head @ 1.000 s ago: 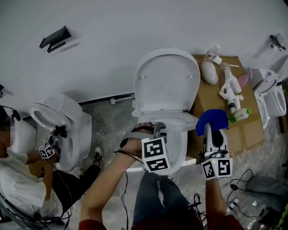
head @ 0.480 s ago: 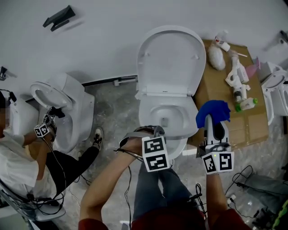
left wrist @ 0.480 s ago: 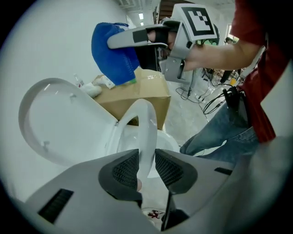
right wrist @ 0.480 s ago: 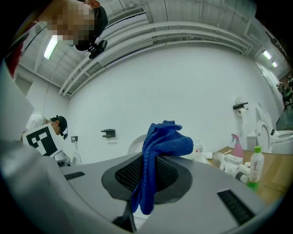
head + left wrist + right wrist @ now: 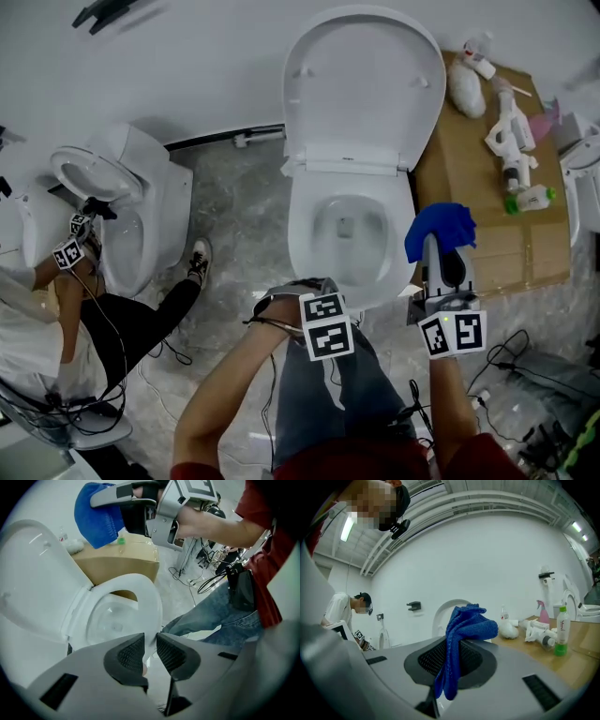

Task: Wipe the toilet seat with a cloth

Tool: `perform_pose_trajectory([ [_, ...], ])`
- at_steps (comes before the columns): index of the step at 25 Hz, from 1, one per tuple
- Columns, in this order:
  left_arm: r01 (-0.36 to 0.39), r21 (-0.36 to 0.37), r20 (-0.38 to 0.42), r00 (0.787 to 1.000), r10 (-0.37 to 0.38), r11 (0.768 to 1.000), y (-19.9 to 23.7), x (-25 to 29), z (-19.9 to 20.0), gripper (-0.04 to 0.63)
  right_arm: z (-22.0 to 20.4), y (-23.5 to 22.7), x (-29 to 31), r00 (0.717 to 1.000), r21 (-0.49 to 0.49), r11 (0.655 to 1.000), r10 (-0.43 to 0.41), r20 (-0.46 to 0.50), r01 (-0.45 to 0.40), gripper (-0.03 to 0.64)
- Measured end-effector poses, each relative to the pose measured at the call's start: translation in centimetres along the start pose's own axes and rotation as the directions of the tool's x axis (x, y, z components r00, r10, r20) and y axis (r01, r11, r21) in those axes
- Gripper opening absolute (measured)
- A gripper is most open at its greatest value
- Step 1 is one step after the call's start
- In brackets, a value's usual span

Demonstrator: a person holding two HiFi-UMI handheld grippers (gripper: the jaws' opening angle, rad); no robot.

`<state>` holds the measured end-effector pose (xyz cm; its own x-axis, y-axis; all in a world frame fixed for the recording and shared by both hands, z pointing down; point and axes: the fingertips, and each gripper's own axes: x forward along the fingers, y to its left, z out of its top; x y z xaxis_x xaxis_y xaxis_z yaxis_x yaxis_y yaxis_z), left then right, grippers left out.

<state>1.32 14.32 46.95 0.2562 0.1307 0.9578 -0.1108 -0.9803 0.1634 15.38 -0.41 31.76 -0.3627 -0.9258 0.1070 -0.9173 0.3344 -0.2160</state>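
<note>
Right gripper view: my right gripper point(image 5: 451, 662) clamps the cloth point(image 5: 467, 620) right of the toilet seat point(image 5: 301, 234); left gripper point(image 5: 149, 652) closing on its front edge.

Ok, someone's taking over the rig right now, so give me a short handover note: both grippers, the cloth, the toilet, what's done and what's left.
Left gripper: at the front of the white plastic toilet seat. Its jaws are closing with the seat's front edge between them; I can't tell whether the pads press yet.
Right gripper: shut on the blue microfibre cloth, held in the air to the right of the bowl, off the seat.
White toilet lid: raised.
Done: cloth in hand.
Left: bring the cloth to the seat and wipe it.
</note>
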Motion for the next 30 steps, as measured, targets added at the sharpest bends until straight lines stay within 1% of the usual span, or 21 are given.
perform_pose_trajectory([
  [3,0.046,-0.010,-0.005,0.999,-0.046,0.999,-0.9,2.6,-0.8,0.091,-2.8,0.5,0.1,0.999,0.003,1.000,-0.003,-0.033,0.003,0.057],
  [8,0.092,-0.008,0.009,0.996,-0.092,0.996,-2.4,7.3,-2.7,0.083,-7.3,1.8,-0.2,0.997,-0.004,1.000,-0.018,-0.081,0.017,0.058],
  [15,0.189,-0.016,0.045,0.981,-0.188,0.982,-2.9,14.3,-5.4,0.064,-14.7,3.1,-0.1,0.985,-0.029,0.999,-0.039,-0.168,0.035,0.057],
  [19,0.219,-0.039,0.064,0.974,-0.216,0.975,-3.0,18.3,-6.6,0.044,-18.8,3.7,-0.9,0.978,-0.021,0.999,-0.047,-0.203,0.043,0.057],
  [21,0.221,-0.039,0.063,0.974,-0.218,0.975,-3.0,20.1,-7.1,0.032,-20.8,3.6,-1.5,0.974,-0.015,0.999,-0.054,-0.222,0.052,0.058],
  [26,0.237,-0.041,0.041,0.971,-0.236,0.971,-2.7,24.1,-8.1,0.018,-25.5,3.1,-2.5,0.959,-0.005,0.998,-0.066,-0.274,0.067,0.058],
  [30,0.254,-0.056,0.013,0.967,-0.254,0.966,-2.5,26.6,-8.7,0.017,-28.0,3.3,-2.9,0.950,0.001,0.998,-0.056,-0.308,0.059,0.057],
])
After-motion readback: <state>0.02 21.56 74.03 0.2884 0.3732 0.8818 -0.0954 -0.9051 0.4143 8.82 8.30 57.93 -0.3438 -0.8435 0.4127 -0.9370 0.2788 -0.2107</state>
